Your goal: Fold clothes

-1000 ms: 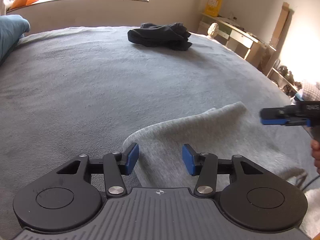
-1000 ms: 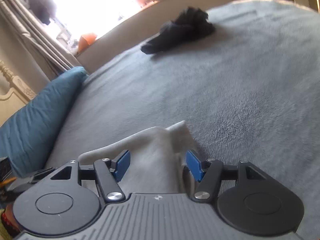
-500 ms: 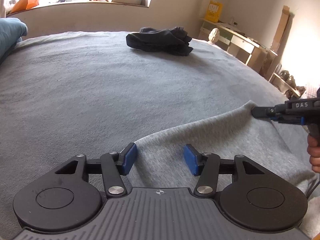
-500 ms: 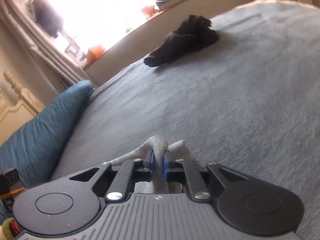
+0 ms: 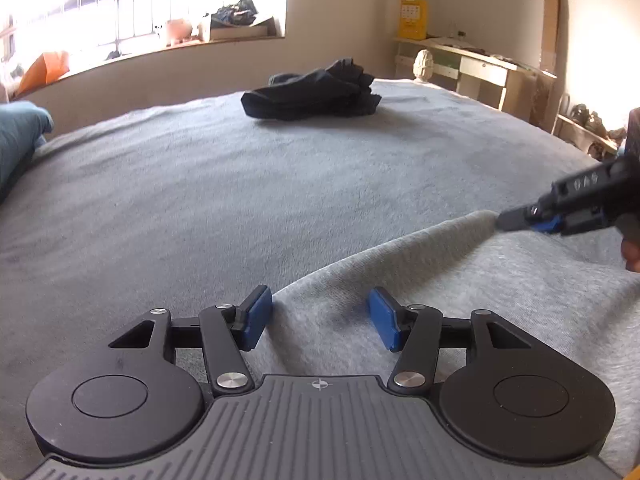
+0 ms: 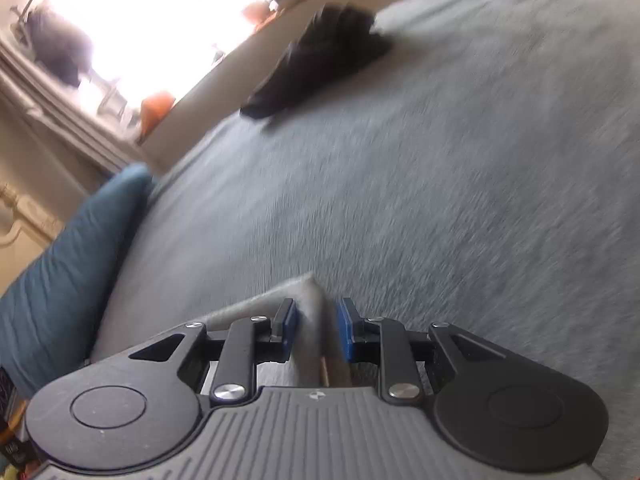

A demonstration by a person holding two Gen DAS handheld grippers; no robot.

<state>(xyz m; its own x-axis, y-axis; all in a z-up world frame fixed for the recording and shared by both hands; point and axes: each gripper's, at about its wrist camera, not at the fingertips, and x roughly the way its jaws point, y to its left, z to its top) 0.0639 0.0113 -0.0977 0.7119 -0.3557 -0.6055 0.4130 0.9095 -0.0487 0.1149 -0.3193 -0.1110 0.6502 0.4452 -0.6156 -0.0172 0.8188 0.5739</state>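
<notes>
Right tool [image 6: 316, 330] jaws, clamped moments ago, are opening around grey garment [image 5: 440, 280] corner; left tool [image 5: 320, 318] open, empty: regrasp likely.

Both tools match: the left gripper [image 5: 320, 314] and the right gripper [image 6: 316, 330] are matte black, with bright blue pads [image 5: 256, 316] on the fingers, round discs either side, silver screws [image 5: 231, 381] at the link pivots, and a ribbed grey housing [image 5: 320, 428] bearing a small crosshair mark.
</notes>
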